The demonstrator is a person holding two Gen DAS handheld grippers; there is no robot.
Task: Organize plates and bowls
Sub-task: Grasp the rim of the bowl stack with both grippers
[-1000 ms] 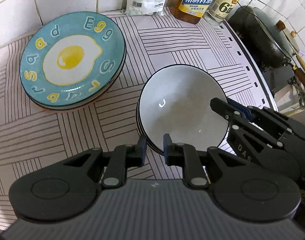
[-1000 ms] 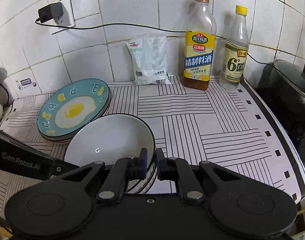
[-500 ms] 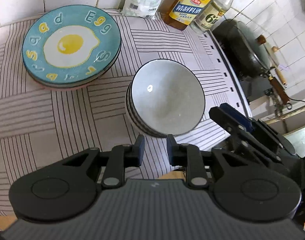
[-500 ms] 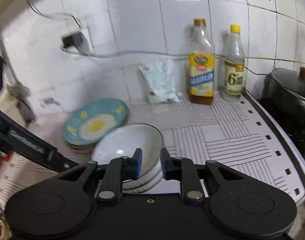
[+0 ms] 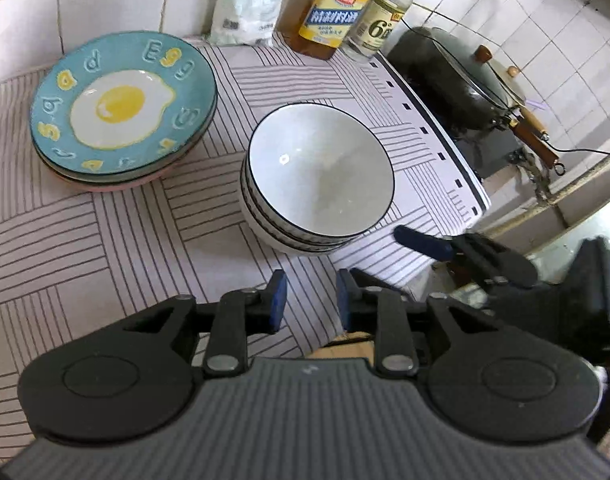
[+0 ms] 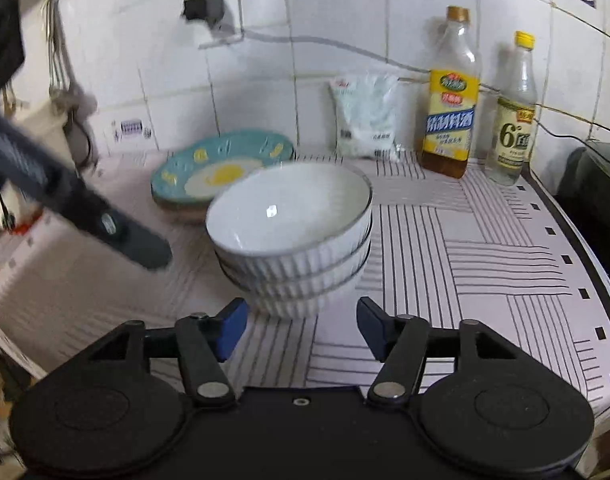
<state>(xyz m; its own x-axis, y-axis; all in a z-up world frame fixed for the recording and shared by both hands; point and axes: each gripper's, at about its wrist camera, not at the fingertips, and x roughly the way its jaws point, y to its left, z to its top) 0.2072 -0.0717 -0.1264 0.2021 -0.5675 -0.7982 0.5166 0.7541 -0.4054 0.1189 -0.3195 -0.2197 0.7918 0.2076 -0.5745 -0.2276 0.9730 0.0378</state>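
Grippers (image 5: 309,300) (image 6: 301,330) agape — above bowls (image 6: 291,236)

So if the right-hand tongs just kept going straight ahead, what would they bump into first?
Most likely the stack of bowls. It sits right ahead of the open right tongs, with nothing between them, though the exact height is hard to judge.

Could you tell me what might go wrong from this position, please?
The bowl stack looks slightly uneven, so a bump from the open right gripper might shift it. It also stands close to the plate stack, so a sideways push could knock china together. The left gripper hangs nearby, risking a clash.
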